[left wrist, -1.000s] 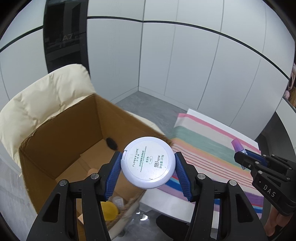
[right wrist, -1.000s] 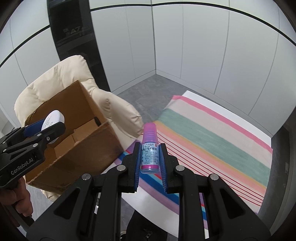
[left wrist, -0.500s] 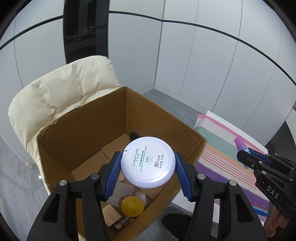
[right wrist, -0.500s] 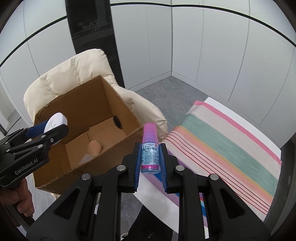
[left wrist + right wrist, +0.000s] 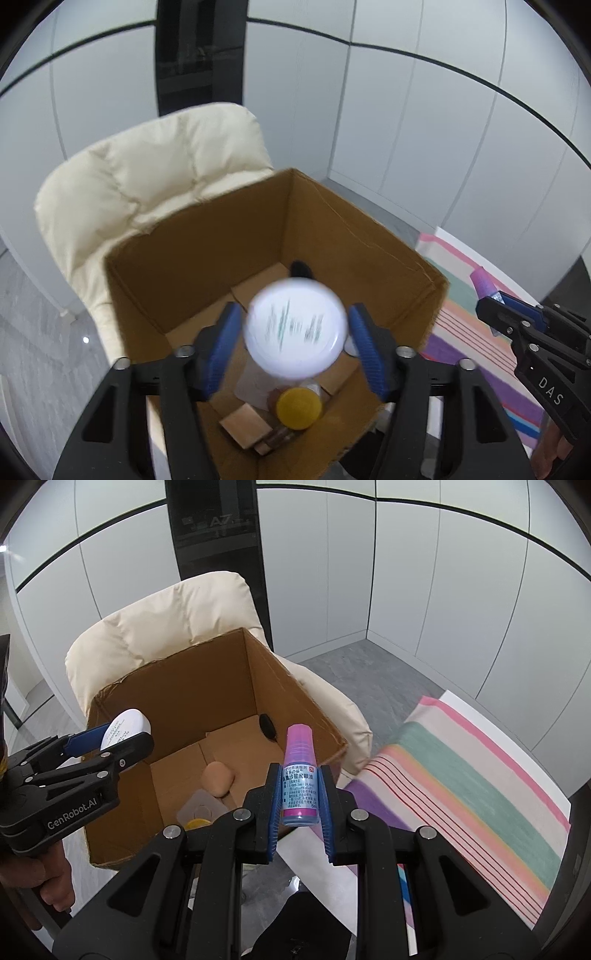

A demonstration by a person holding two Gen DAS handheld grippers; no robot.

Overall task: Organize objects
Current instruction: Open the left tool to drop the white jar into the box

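A round white compact (image 5: pixel 295 328), blurred, sits between the spread blue pads of my left gripper (image 5: pixel 295 347) with gaps on both sides, over the open cardboard box (image 5: pixel 369 229). The right wrist view shows the compact (image 5: pixel 125 725) at the left gripper's (image 5: pixel 110 734) tips above the box (image 5: pixel 221 672). My right gripper (image 5: pixel 298 801) holds a small pink-capped eye-drop bottle (image 5: pixel 298 779) upright near the box's right corner; it also shows in the left wrist view (image 5: pixel 484 282).
The box rests on a cream padded chair (image 5: pixel 155 177) and holds a yellow-lidded jar (image 5: pixel 298 406), a small brown block (image 5: pixel 243 428), a peach egg-shaped object (image 5: pixel 218 777) and a black item (image 5: pixel 266 725). A striped cloth covers the table (image 5: pixel 480 775) at right.
Both grippers have swung left, over and beside the box. The left gripper's pads have spread apart and the compact is now blurred, loose between them.
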